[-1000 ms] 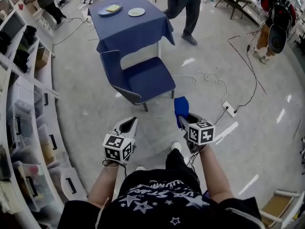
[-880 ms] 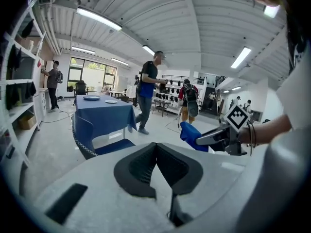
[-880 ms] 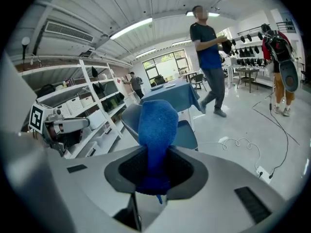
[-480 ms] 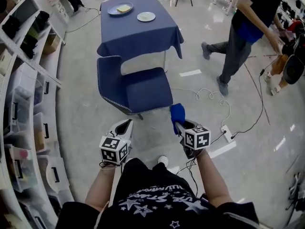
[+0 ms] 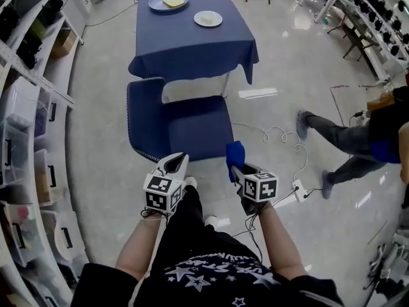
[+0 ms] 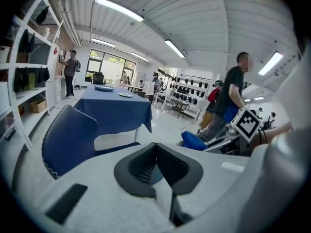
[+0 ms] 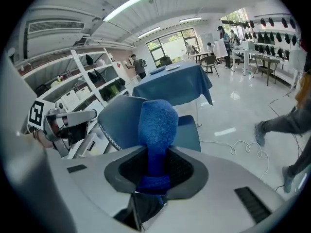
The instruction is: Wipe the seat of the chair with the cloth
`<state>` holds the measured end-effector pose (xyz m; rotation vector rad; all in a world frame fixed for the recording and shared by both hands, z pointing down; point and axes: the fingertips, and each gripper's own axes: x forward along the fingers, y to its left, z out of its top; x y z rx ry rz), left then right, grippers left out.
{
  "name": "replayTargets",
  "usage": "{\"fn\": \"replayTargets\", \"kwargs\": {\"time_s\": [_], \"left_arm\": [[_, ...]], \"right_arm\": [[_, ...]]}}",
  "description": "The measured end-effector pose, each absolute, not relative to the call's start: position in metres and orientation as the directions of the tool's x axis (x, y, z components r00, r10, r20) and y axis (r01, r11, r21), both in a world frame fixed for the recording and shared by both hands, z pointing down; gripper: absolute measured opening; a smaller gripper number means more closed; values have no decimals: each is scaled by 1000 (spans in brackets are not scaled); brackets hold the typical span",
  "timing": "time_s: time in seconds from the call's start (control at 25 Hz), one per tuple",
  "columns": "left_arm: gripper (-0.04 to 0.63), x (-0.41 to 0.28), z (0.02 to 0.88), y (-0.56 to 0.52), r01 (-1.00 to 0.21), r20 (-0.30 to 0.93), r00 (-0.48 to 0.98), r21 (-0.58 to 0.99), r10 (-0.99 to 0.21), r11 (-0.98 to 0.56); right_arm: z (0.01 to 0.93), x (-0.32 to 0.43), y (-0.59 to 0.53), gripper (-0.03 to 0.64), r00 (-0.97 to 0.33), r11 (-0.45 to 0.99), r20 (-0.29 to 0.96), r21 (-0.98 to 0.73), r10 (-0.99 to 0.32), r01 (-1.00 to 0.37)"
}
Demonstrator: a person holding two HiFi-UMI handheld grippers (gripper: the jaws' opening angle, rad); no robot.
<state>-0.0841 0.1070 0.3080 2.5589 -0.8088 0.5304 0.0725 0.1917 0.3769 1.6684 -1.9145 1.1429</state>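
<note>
A blue chair (image 5: 144, 117) stands on the floor just ahead, its backrest to the left and its seat (image 5: 201, 132) facing right. My right gripper (image 5: 235, 166) is shut on a blue cloth (image 5: 235, 152), which sticks up out of the jaws near the seat's front right corner. In the right gripper view the cloth (image 7: 158, 123) stands upright between the jaws of the right gripper (image 7: 155, 161), with the chair (image 7: 119, 120) behind it. My left gripper (image 5: 174, 165) is shut and holds nothing, hovering at the seat's front edge. In the left gripper view the left gripper (image 6: 156, 148) points at the chair (image 6: 65, 140).
A table under a blue tablecloth (image 5: 192, 43) stands behind the chair with two plates (image 5: 169, 2) on it. Shelving (image 5: 25, 101) lines the left. A white cable and power strip (image 5: 298, 189) lie on the floor at right, where a person (image 5: 358, 139) walks past.
I have stepped closer to the chair, which now sits just in front of both grippers. The walking person has moved to the right. The hold on the cloth is unchanged.
</note>
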Motion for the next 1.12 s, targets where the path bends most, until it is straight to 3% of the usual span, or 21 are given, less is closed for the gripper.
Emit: {"fn": "replayTargets", "kwargs": {"time_s": [0.6,1.12], "left_arm": [[20,-61,411,-59,-668,607,691,327,-393,-668],[20,-74,491,-119,-826,711,527,301,-465,-476]], "right_arm": [[442,88,3,107,-231,-51,807,-306,-544,-951],[537,66,-107,107,-346,36,821,-371,-455,-928]]}}
